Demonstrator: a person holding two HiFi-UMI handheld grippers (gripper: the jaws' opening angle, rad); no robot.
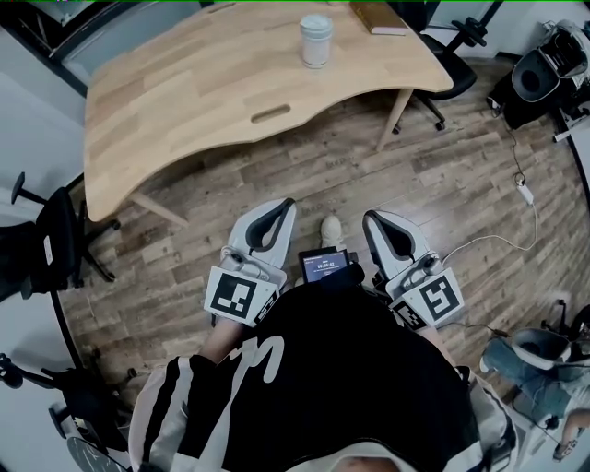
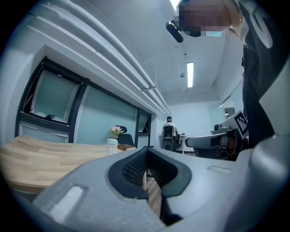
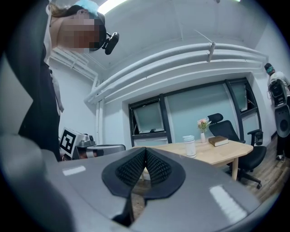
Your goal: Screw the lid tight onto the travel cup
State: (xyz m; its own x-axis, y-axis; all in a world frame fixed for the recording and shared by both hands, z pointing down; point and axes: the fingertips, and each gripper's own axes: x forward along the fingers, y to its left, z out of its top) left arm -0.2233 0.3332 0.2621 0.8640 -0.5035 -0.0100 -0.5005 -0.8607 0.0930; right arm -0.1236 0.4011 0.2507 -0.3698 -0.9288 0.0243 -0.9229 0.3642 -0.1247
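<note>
A white travel cup (image 1: 316, 40) with its lid on top stands upright near the far edge of the wooden table (image 1: 203, 101). The right gripper view shows the cup (image 3: 189, 146) far off on the table, and the left gripper view shows the cup (image 2: 112, 147) small and distant. My left gripper (image 1: 280, 208) and right gripper (image 1: 373, 219) are held side by side close to my body, over the floor, well short of the table. Both are shut with nothing between the jaws.
A brown book (image 1: 378, 17) lies at the table's far right corner. Black office chairs stand at the left (image 1: 46, 244) and behind the table (image 1: 452, 55). A white cable (image 1: 516, 226) runs over the wood floor on the right. A small vase of flowers (image 3: 202, 131) sits beyond the cup.
</note>
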